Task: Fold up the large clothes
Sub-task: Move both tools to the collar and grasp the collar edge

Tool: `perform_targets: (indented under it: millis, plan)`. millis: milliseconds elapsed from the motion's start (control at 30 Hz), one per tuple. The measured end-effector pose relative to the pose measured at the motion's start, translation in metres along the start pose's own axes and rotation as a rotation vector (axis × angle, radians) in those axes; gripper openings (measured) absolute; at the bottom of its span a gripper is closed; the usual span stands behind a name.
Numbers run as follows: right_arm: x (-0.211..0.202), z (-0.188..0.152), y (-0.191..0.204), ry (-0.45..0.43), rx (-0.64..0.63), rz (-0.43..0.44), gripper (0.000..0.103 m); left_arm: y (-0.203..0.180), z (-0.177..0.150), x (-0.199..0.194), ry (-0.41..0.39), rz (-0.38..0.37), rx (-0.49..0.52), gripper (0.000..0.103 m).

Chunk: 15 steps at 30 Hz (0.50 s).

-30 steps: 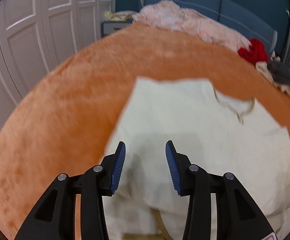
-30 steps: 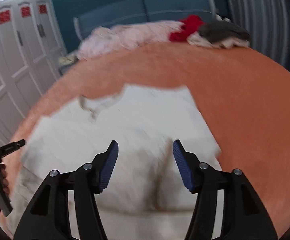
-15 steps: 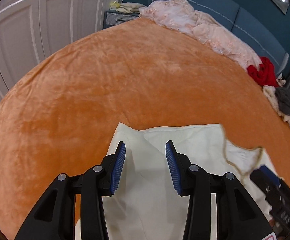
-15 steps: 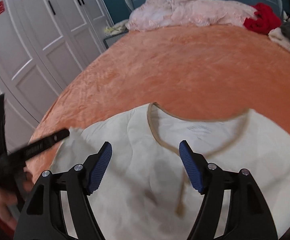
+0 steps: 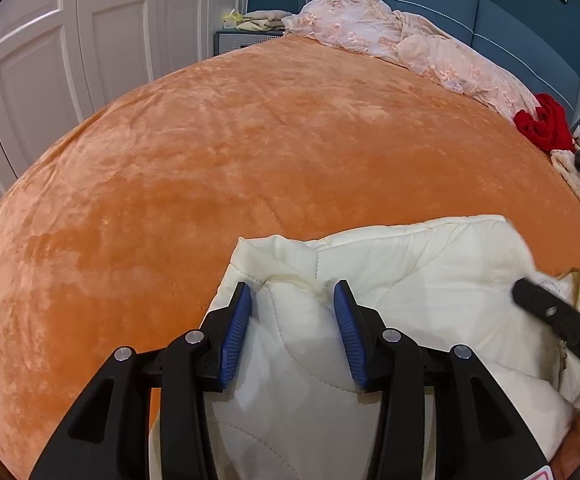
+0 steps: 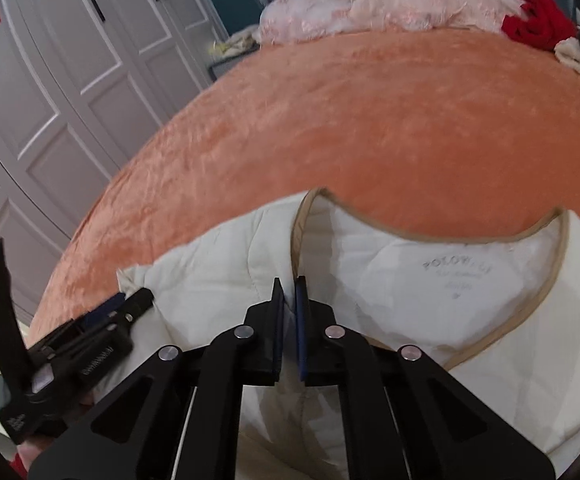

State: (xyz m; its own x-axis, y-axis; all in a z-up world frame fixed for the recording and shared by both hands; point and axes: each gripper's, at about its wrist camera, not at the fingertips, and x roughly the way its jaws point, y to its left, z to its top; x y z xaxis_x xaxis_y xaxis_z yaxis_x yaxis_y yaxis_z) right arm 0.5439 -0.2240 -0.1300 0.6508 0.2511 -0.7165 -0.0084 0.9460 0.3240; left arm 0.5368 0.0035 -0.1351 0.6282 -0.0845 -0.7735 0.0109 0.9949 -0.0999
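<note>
We see a cream quilted jacket with tan-trimmed neckline (image 6: pixel 430 280) lying on the near part of an orange plush bedspread (image 5: pixel 250 152). Our left gripper (image 5: pixel 293 300) stands wide apart over the jacket's shoulder corner, gripping nothing. Our right gripper (image 6: pixel 289 284) is pinched narrow on the jacket's front edge just below the neckline. Pink lace fabric (image 5: pixel 402 40) and a red garment (image 5: pixel 546 122) lie at the far end.

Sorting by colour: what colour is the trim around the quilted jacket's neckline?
Tan trim, on a cream quilted jacket; clearest in the right wrist view.
</note>
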Motion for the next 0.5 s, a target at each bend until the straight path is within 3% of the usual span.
perform_targets:
  millis: [167,333,400,500]
  plan:
    - [0.022,-0.007,-0.002,0.047,-0.01,-0.069,0.004,-0.003,-0.003,0.004,-0.016,0.025,0.019,0.045]
    - [0.026,-0.008,-0.01,0.065,0.018,-0.052,0.004,-0.006,-0.003,0.007,-0.021,0.048,0.033,0.046]
    - [0.017,-0.007,-0.015,0.048,0.045,-0.031,0.008,-0.007,-0.003,0.007,-0.018,0.057,0.039,0.046]
    - [-0.029,-0.004,-0.029,-0.054,0.077,-0.046,0.013,-0.007,0.003,-0.002,-0.011,0.043,0.037,0.049]
